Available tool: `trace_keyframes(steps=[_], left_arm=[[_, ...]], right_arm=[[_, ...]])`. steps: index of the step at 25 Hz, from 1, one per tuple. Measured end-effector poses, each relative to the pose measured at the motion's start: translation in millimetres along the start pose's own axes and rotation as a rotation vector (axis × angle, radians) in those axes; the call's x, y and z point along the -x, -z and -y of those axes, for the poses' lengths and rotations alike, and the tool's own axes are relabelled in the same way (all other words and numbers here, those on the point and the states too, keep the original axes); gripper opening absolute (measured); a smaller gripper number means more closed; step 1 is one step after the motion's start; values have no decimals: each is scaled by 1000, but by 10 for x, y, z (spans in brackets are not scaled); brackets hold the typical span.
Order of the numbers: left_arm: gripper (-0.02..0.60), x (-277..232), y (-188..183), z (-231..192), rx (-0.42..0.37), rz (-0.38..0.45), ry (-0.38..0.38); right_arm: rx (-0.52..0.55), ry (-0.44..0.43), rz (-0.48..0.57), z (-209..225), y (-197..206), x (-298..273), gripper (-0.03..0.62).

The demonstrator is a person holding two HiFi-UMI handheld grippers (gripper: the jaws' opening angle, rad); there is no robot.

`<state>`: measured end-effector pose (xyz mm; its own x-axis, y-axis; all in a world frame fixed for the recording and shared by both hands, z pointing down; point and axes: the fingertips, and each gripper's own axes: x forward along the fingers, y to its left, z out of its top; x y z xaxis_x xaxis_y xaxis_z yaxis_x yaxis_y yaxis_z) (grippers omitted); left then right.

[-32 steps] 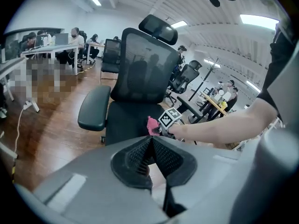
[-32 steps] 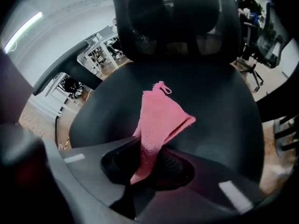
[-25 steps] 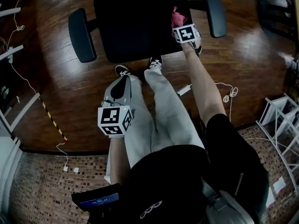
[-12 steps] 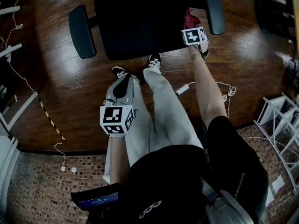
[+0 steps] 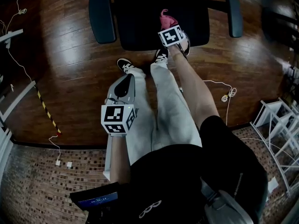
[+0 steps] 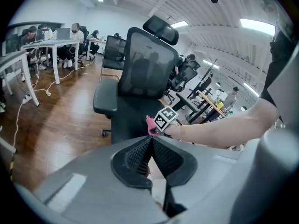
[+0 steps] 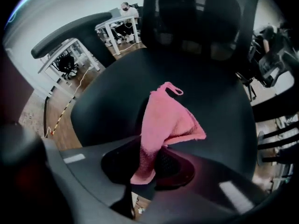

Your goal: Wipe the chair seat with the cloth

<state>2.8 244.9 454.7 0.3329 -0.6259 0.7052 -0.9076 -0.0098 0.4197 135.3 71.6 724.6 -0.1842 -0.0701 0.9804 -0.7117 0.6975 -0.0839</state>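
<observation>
Cloth (image 7: 166, 120), pink and nubby like terry, is pinched in the closed jaws of the right tool (image 7: 149, 164). Its loose end, with a small hanging loop, drapes forward onto the chair seat (image 7: 107, 101), a smooth, rounded black pad. The head view places this at the seat's front edge, top centre of the frame, between two oblong padded armrests (image 5: 102, 7) and above a glossy wooden floor (image 5: 60, 55). The left tool (image 6: 150, 155) sits at centre-left there, against the person's grey-trousered leg (image 5: 166, 111). Its ribbed black jaws meet with nothing between them. The left gripper view alone shows the headrest (image 6: 160, 29) above the mesh backrest (image 6: 147, 62).
</observation>
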Motion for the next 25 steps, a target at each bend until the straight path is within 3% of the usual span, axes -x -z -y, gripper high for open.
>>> trace_keyframes(steps=[3,8,15,19,25], left_arm=[[-6,77,35,-162,12,0,2],[-6,179,58,-430,32,1,14],[-6,168,17,-580,27,-5,17],[-6,86,1,-528,5,-24,15],[-6,-190,9,-133,-27,-56,42]], right_arm=[[63,-67,60,-566,-286,-33,63],[76,-218,138,-1378,-625,49,63],[103,-482,211,-2157,-839,225,63],[98,-411,191,-1900,-591,120,63],[-23,-277,167,-838,-127,67,63]])
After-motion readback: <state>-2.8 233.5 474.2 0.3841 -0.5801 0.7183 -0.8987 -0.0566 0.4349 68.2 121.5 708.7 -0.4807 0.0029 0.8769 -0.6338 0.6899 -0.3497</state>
